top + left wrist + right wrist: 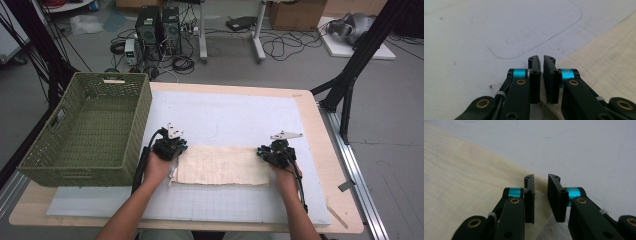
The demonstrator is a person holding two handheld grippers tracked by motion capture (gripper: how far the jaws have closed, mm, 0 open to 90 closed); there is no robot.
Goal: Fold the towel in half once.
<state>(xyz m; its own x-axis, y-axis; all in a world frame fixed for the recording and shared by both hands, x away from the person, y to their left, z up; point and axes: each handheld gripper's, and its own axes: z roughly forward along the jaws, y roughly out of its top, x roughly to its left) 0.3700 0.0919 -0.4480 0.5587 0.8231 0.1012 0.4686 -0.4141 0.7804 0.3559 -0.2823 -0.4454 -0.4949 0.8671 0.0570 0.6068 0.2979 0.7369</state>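
A cream cloth (pixel 221 165) lies flat just right of the green basket (pixel 90 131). The left gripper (pixel 170 147) and right gripper (pixel 275 153) sit at its 2 far corners, seemingly touching it.

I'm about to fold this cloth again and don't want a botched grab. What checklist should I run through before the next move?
1. Left gripper at the cloth's left end: ok.
2. Right gripper at the cloth's right end: ok.
3. Left jaws clamped on fabric: cannot tell; they stand nearly closed, with a thin gap.
4. Right jaws clamped on fabric: not ok; a clear gap shows, with the cloth edge beneath.
5. Cloth lying flat on the white mat: ok.
6. Green wicker basket clear of the cloth: ok, it stands apart at the left.
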